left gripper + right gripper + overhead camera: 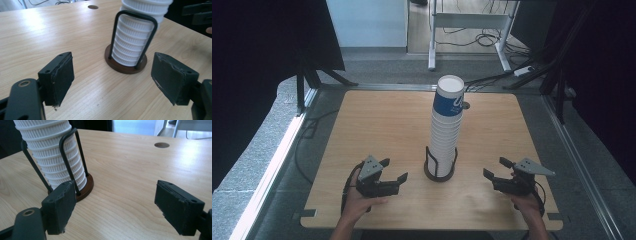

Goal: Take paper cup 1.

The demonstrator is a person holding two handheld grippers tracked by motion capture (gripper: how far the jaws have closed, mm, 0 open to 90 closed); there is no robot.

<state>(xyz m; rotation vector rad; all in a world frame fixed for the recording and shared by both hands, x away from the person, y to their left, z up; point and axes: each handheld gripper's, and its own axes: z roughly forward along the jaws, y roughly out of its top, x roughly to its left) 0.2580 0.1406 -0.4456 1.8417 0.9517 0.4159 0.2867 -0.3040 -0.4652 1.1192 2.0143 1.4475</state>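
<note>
While both claws rest low over the near part of the table (377, 115), nothing has been picked up: this reads as the approach stage, before any cup is pulled from the stack.

Left claw (393, 175): jaws spread, nothing between them; in the left gripper view the bare wood shows between the two pads (62, 77). It sits near-left of the holder, pointing toward it, apart from it.

Right claw (496, 168): jaws likewise spread and empty, near-right of the holder, also aimed inward. The right gripper view has one pad in front of the holder's base, but they look apart rather than touching; the angle makes that hard to confirm.

Cup stack (444, 130): a tall column of nested white paper cups, ribbed along the sides, standing in the middle of the table and leaning slightly. The uppermost cup (448, 97) carries a blue band with white lettering and has an open white rim.

Holder (440, 172): round dark-brown base with black wire loops rising around the lower cups, enclosing only the bottom of the stack.

Judgement on next move: one claw must rise to the upper cup and close on its wall gently, since paper will crush. The other would likely need to steady the lower stack or the holder, as nested cups tend to lift together.
</note>
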